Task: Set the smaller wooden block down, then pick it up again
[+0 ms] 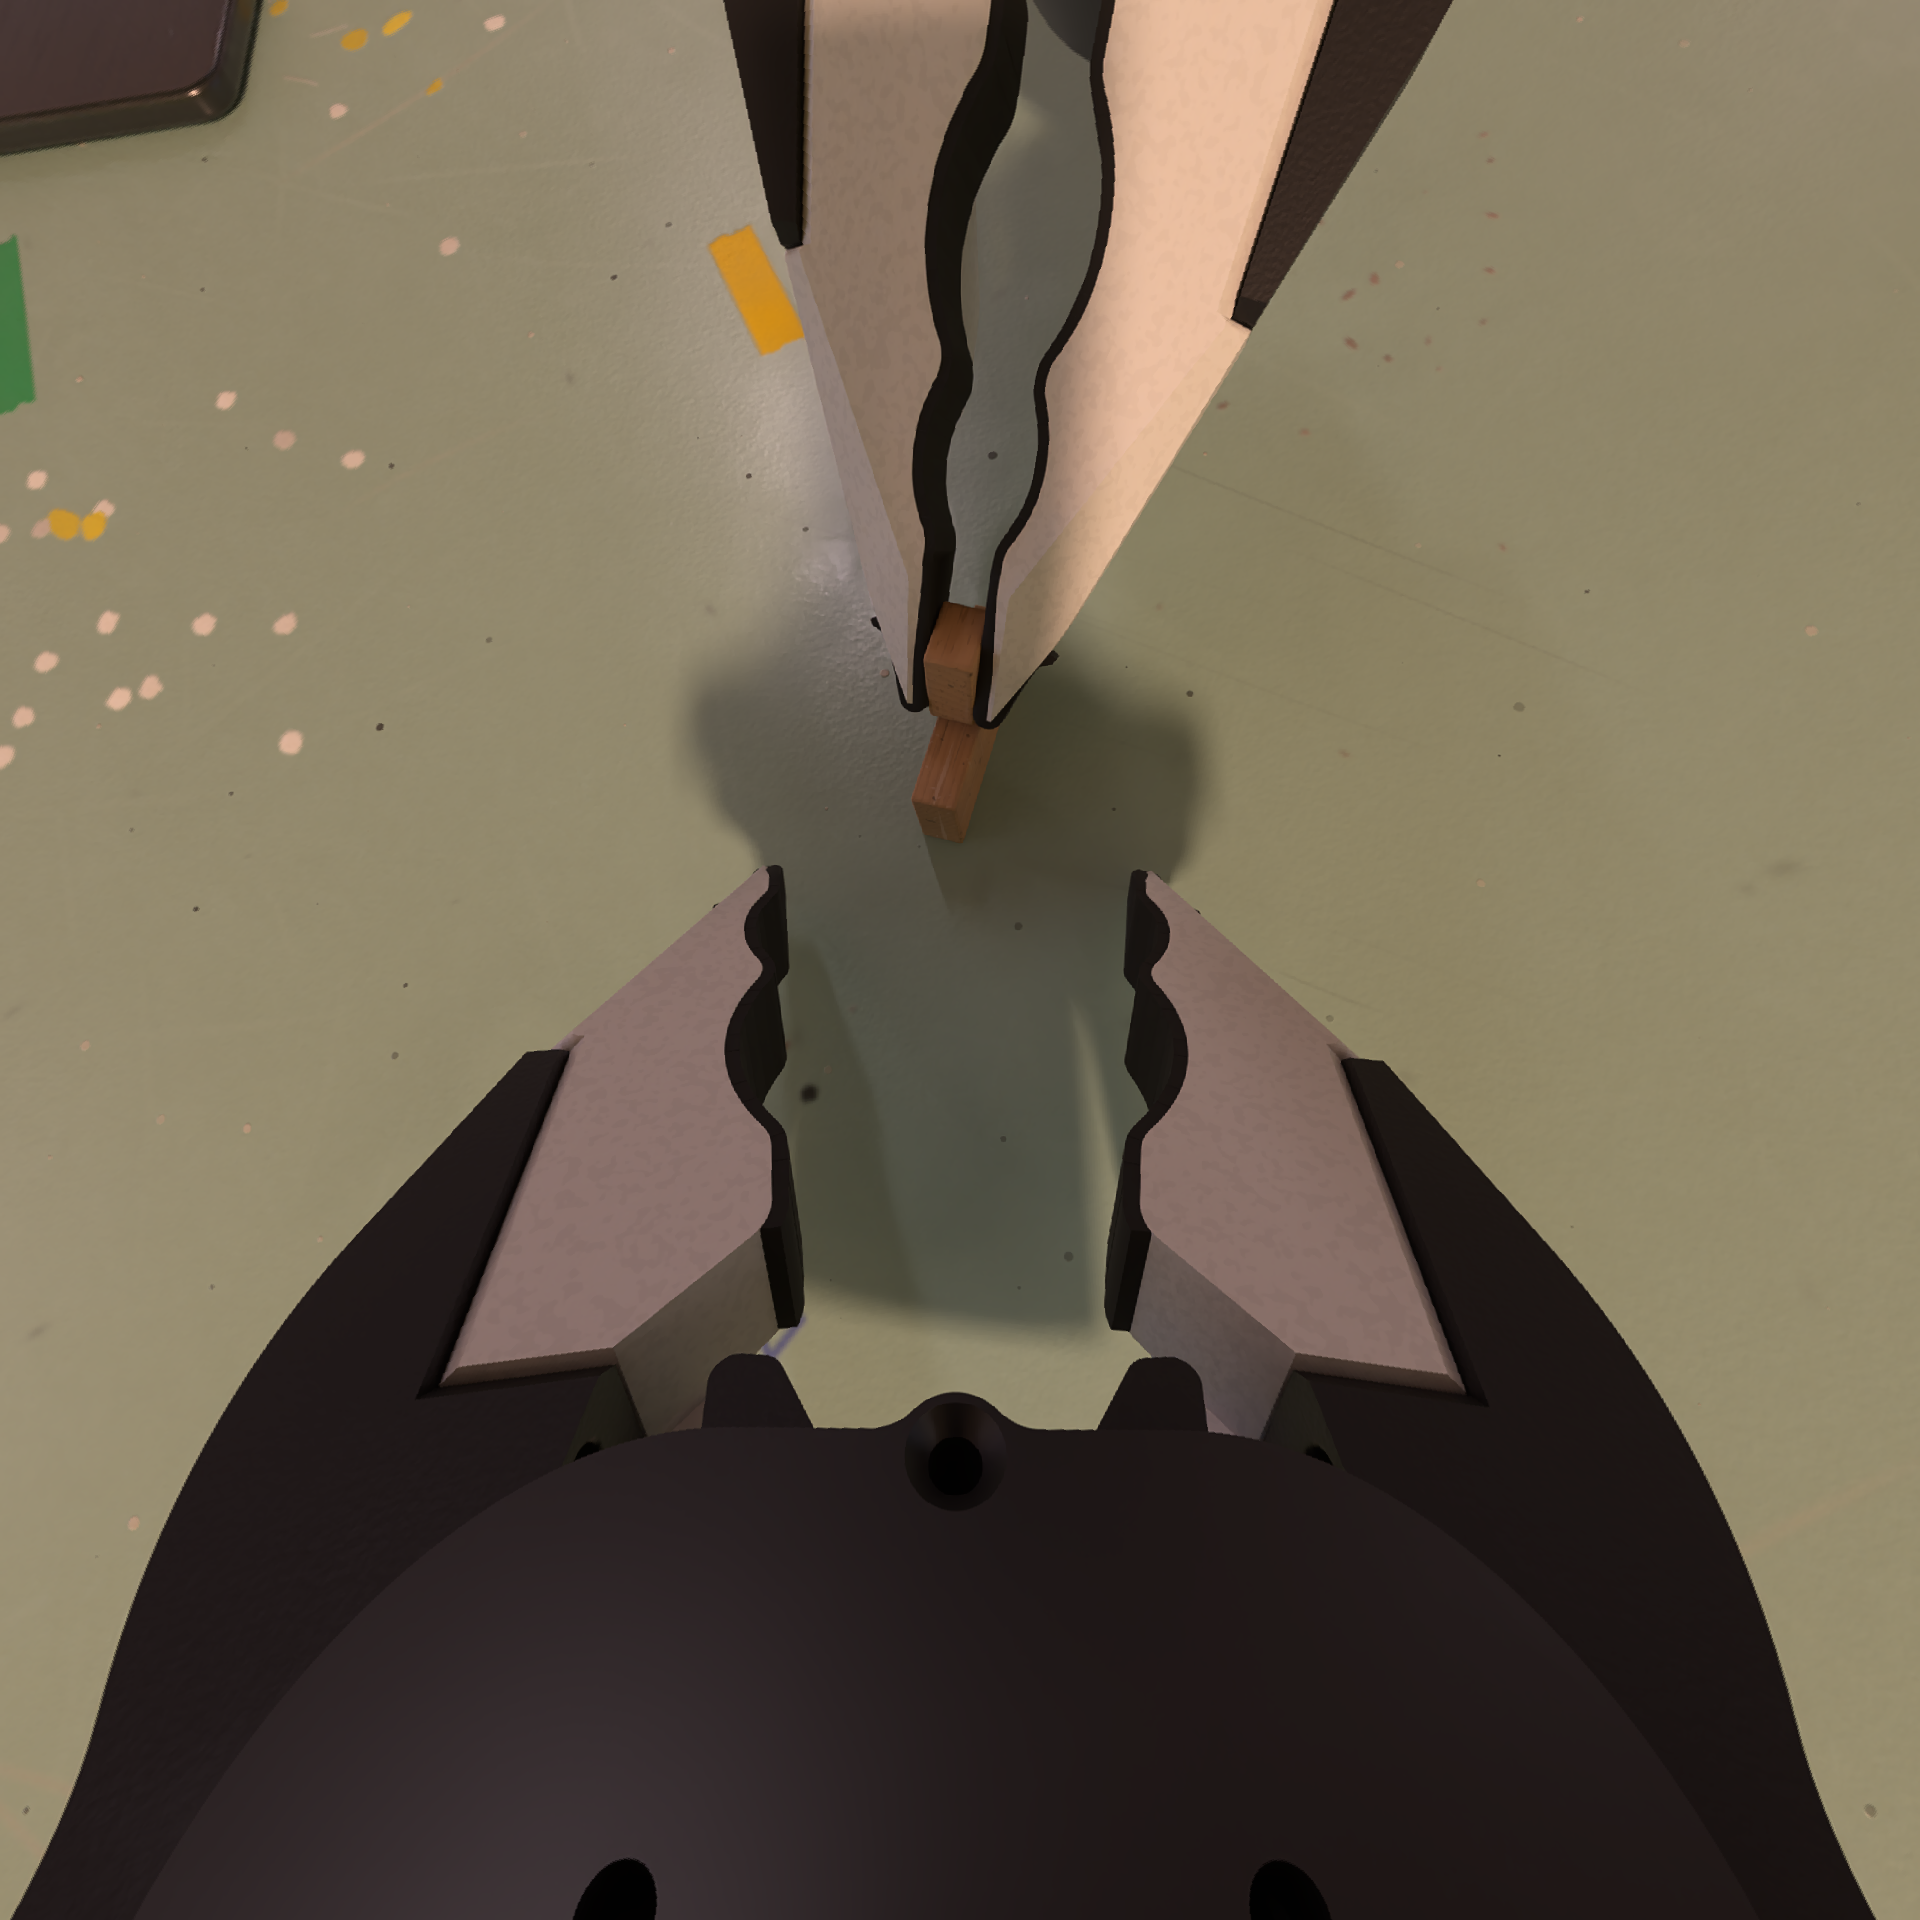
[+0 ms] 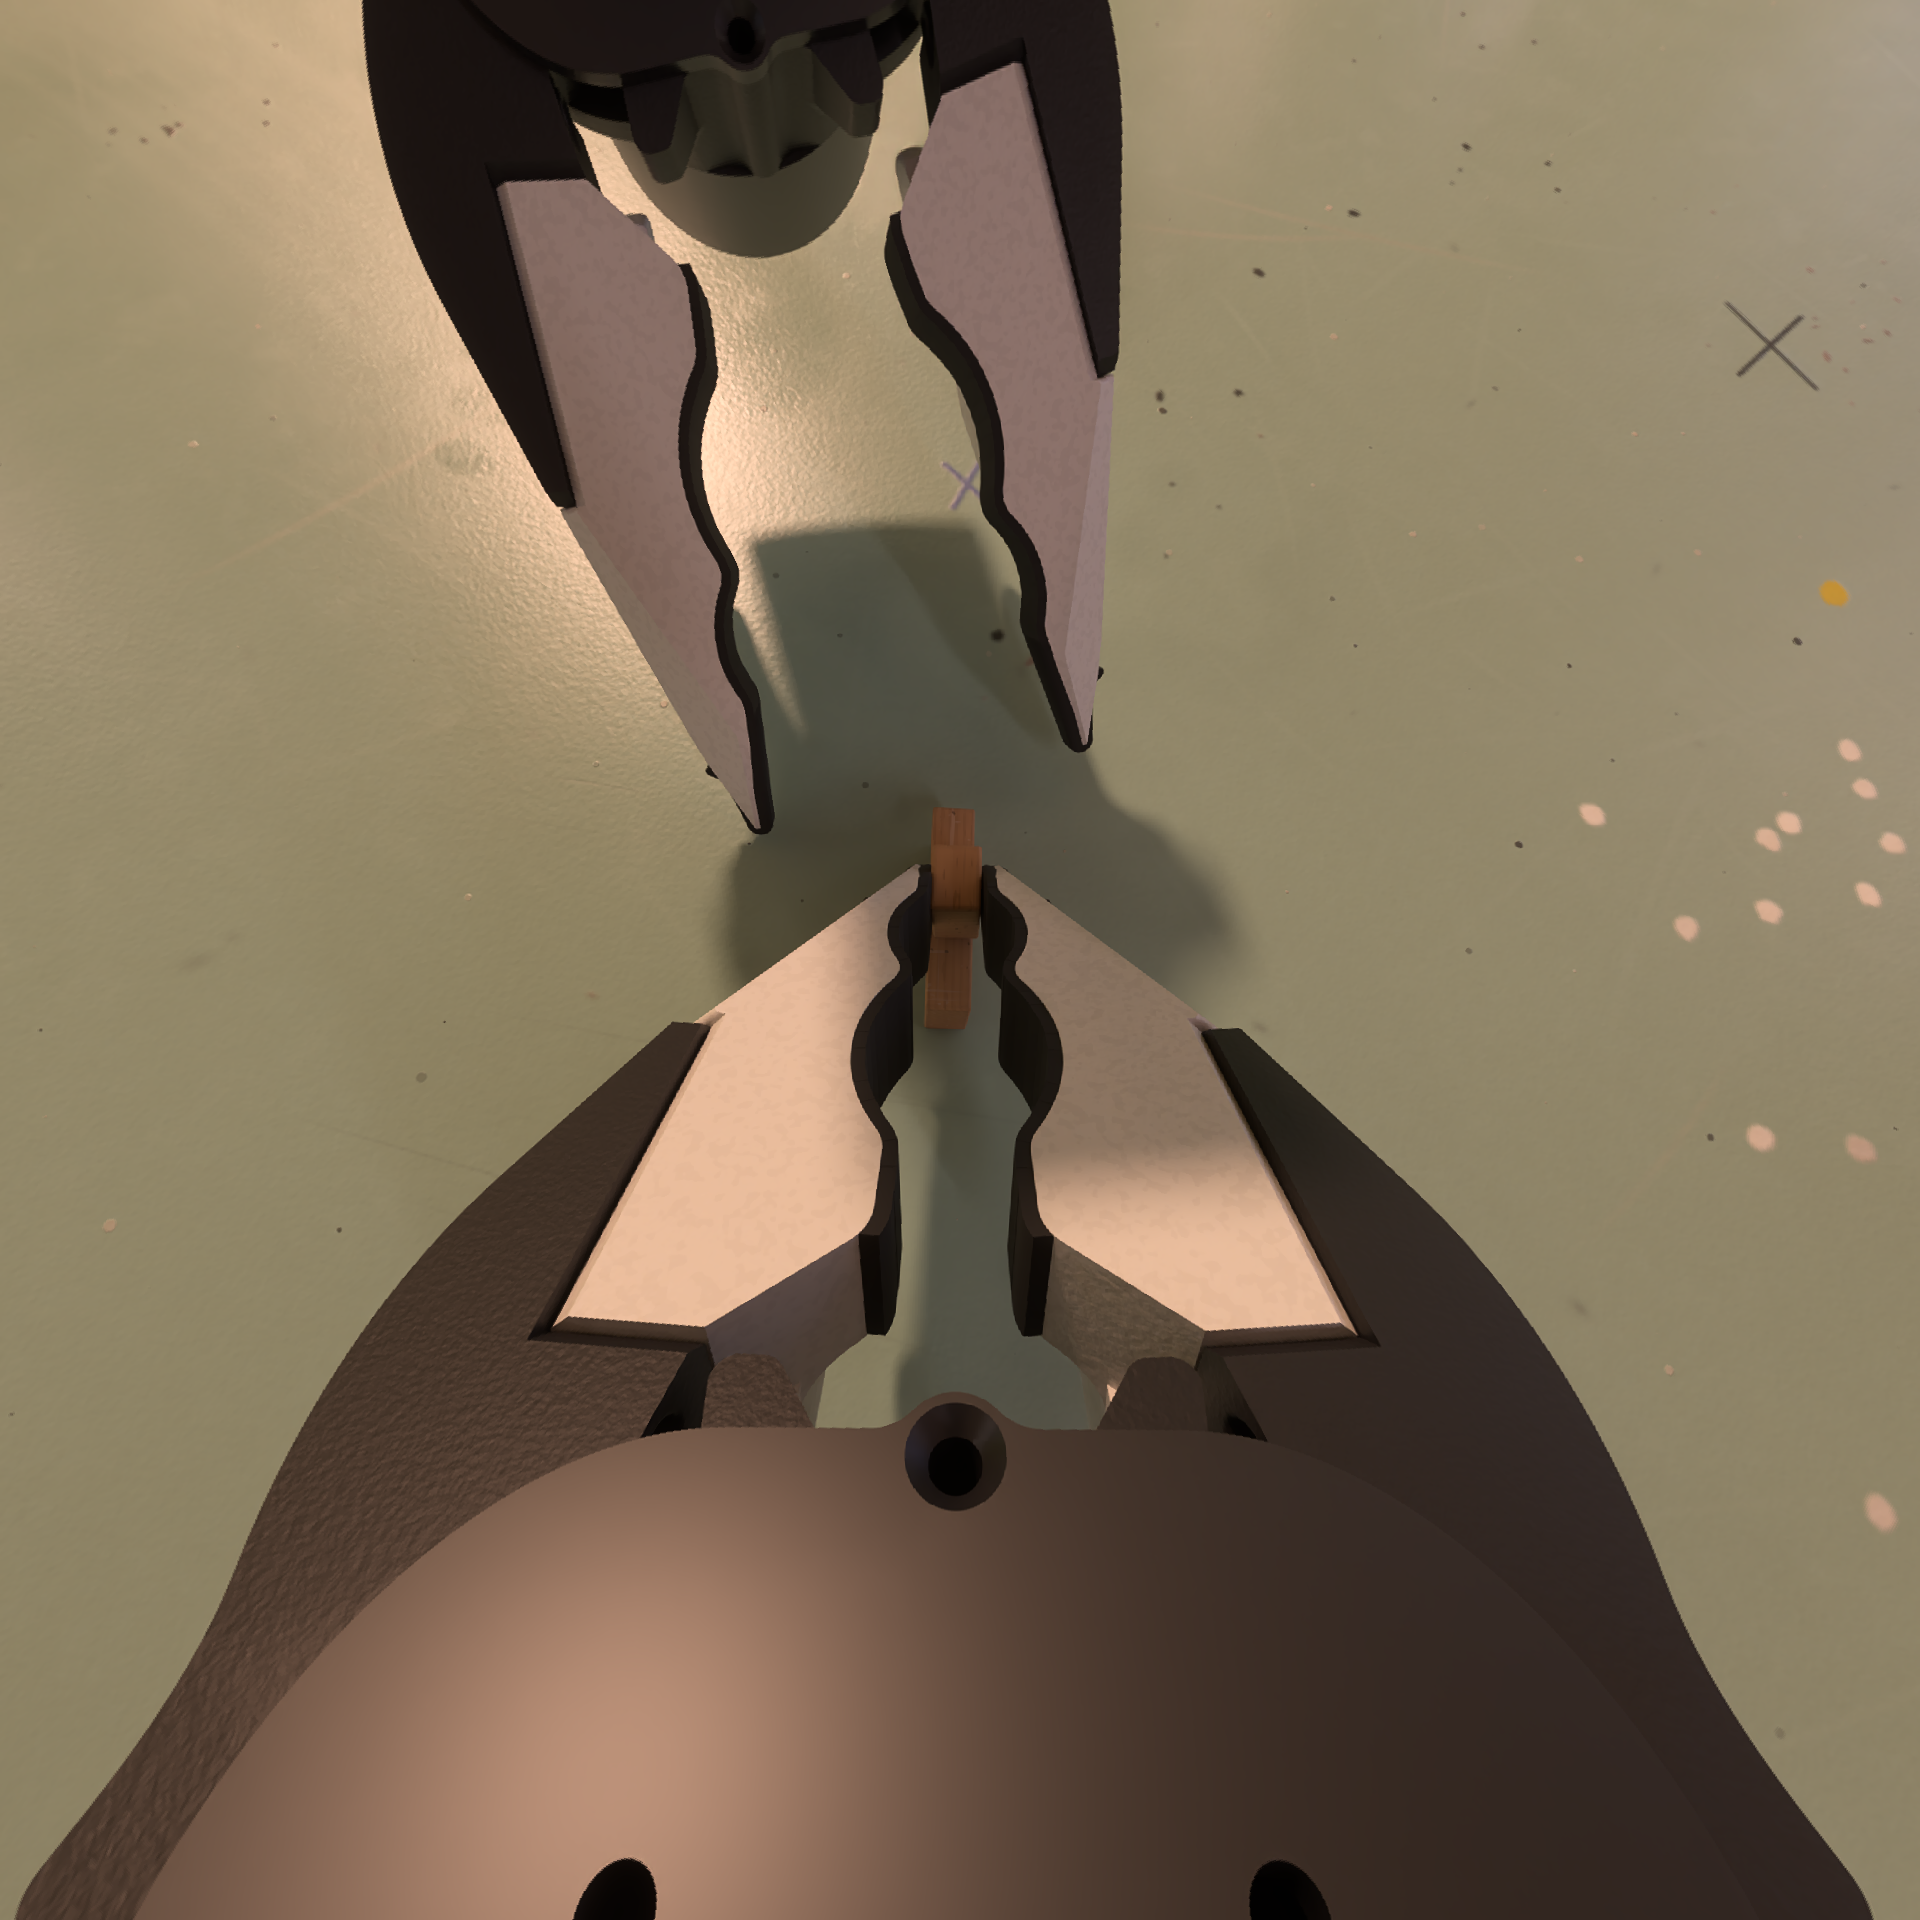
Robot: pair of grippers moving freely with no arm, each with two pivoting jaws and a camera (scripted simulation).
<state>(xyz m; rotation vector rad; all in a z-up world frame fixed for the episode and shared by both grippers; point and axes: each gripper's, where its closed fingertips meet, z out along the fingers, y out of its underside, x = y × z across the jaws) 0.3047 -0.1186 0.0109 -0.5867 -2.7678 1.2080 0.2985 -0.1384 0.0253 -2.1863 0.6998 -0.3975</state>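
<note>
My right gripper [image 2: 954, 875] is shut on the smaller wooden block [image 2: 956, 896], which sits at its fingertips. It holds the block low over a longer wooden block [image 2: 945, 987] that lies on the green table. I cannot tell whether the two blocks touch. In the left wrist view the right gripper [image 1: 951, 709] comes in from the top with the small block [image 1: 954, 657] in it, and the longer block [image 1: 948, 784] pokes out below it. My left gripper [image 1: 956, 883] is open and empty, facing the blocks a short way off; it also shows in the right wrist view [image 2: 923, 784].
A dark tray corner [image 1: 114, 73] lies at the far left. A yellow tape strip [image 1: 756, 291] and a green tape strip [image 1: 12, 322] are stuck on the table. A pencilled cross [image 2: 1775, 348] and paint spots mark the surface.
</note>
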